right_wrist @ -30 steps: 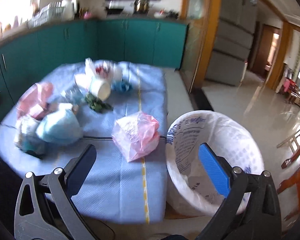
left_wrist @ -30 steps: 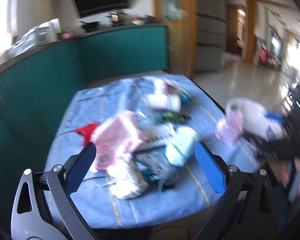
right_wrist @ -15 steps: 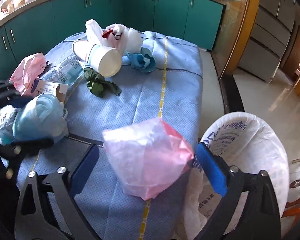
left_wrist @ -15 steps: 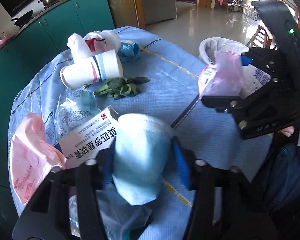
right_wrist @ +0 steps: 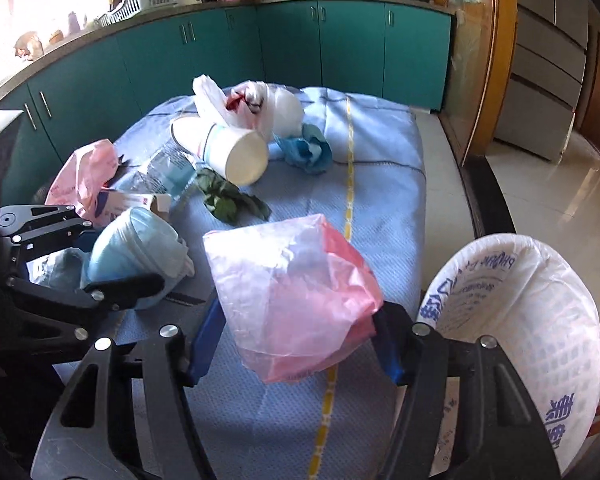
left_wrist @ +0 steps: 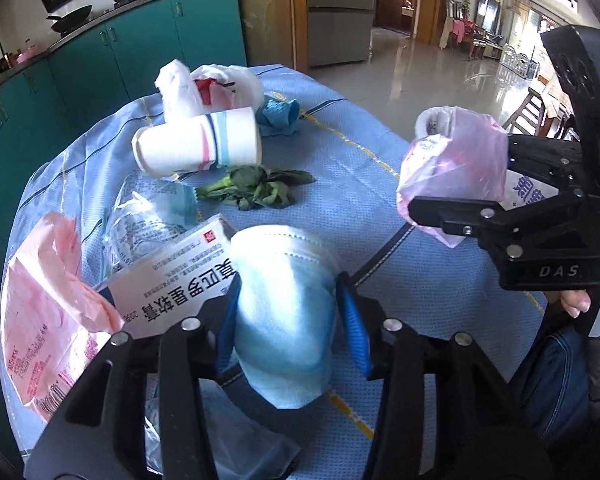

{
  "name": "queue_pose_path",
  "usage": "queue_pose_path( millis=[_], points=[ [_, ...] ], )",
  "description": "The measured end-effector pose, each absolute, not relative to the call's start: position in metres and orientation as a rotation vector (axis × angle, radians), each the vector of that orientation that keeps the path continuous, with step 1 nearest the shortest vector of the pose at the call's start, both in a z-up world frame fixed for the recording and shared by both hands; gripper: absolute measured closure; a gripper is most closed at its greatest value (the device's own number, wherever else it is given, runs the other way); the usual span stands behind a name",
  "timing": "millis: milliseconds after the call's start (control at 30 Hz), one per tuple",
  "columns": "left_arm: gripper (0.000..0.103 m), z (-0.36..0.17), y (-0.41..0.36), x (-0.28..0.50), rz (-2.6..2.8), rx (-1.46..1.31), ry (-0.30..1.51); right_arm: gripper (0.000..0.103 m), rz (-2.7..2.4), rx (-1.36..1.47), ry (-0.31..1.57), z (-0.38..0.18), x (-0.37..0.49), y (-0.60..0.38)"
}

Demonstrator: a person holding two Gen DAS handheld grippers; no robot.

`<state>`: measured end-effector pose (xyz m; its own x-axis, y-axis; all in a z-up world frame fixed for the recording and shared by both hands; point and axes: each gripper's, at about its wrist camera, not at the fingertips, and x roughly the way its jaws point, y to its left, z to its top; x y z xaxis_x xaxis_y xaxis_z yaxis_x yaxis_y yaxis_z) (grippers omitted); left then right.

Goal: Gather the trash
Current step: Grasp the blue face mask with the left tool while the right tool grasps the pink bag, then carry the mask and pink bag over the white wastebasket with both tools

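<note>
The left gripper is squeezed shut on a light blue face mask, and the right gripper is squeezed shut on a pink plastic bag. To do this step well, I think both should hold tight and lift slowly, so the soft things do not slip out. The white trash bag sits open just to the right of the right gripper, beside the table edge, so the pink bag should go over its mouth before the fingers let go. The mask looks soft and puffy, with folds on top. The pink bag looks thin, crinkly and see-through. Ahead of the grippers on the blue tablecloth lie a tipped paper cup, some green leaves and a medicine box touching the mask.
</note>
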<state>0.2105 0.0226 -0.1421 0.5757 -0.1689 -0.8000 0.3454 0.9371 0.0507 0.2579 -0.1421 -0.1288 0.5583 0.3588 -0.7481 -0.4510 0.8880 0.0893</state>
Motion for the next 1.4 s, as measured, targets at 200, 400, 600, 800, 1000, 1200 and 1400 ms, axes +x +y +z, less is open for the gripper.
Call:
queue_pose_path(
  millis=[200,400,600,800,1000,1200,1400],
  points=[
    [0.050,-0.149,0.019,0.215,-0.290,0.214,0.919,0.031,0.448,-0.121,0.872,-0.136,0.262,-0.143],
    [0.060,-0.151,0.018,0.216,-0.268,0.220,0.914,0.027,0.418,-0.119,0.879,-0.139,0.266,-0.141],
    [0.071,-0.144,0.019,0.209,-0.265,0.200,0.894,0.027,0.414,-0.109,0.863,-0.138,0.265,-0.140],
    [0.071,-0.129,0.024,0.204,-0.247,0.193,0.827,0.040,0.441,-0.066,0.859,-0.138,0.265,-0.142],
    [0.075,-0.126,0.030,0.204,-0.216,0.179,0.819,0.042,0.440,-0.060,0.850,-0.137,0.264,-0.139],
    [0.075,-0.123,0.031,0.204,-0.201,0.171,0.814,0.037,0.419,-0.052,0.861,-0.139,0.268,-0.140],
    [0.073,-0.126,0.025,0.205,-0.202,0.183,0.825,0.037,0.413,-0.084,0.861,-0.143,0.267,-0.134]
  ],
)
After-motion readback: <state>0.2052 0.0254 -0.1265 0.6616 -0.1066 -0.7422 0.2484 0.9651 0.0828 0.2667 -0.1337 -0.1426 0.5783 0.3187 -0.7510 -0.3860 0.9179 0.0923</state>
